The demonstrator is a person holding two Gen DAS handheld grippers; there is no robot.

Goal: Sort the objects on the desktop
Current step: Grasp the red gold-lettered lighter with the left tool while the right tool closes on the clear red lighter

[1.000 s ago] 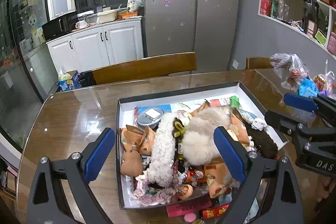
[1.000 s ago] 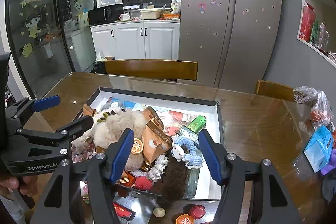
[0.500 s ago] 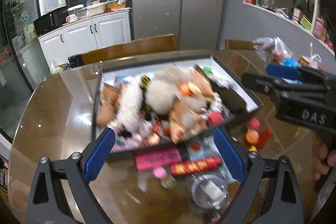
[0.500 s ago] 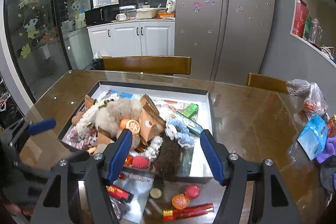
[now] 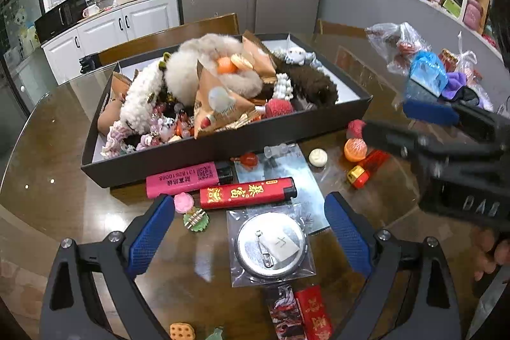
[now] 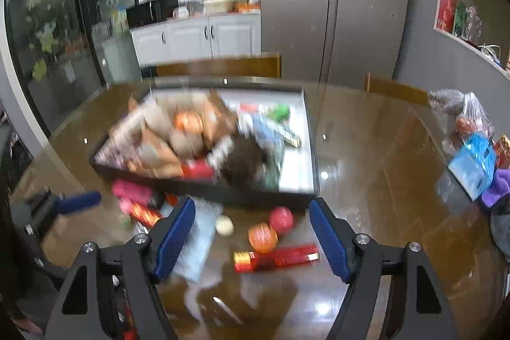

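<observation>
Box: your black box (image 5: 223,145) sat mid-table, white inside, heaped with plush pieces, brown packets and small trinkets; its contents were smeared by blur in the right wrist view (image 6: 204,184)
Loose items: a pink lighter (image 5: 183,180) lay just beside the box's near wall, a red lighter (image 5: 247,193) in front of it
Badge: a round badge in a clear bag (image 5: 271,247) lay between your left claw's fingers, on the table, not touching either pad
Small bits: a pink charm (image 5: 184,201) and a green charm (image 5: 196,220) sat near the left pad; a white bead (image 5: 318,156), an orange ball (image 5: 355,149) and a red-and-yellow lighter (image 5: 366,168) lay further right, near the box's corner
Right view items: the orange ball (image 6: 263,237), a red ball (image 6: 281,219) and a red lighter (image 6: 275,257) lay between your right claw's fingers, apart from both
Left claw (image 5: 248,238): you held it spread wide above the table, gripping nothing
Right claw (image 6: 251,241): also spread wide and empty; from the left view it showed at the right edge (image 5: 446,142)
Table (image 5: 57,168): glossy brown wood
Far side: bagged goods (image 6: 471,145) lay at the table's right end, well apart from the box; a chair (image 5: 169,37) stood behind the table
</observation>
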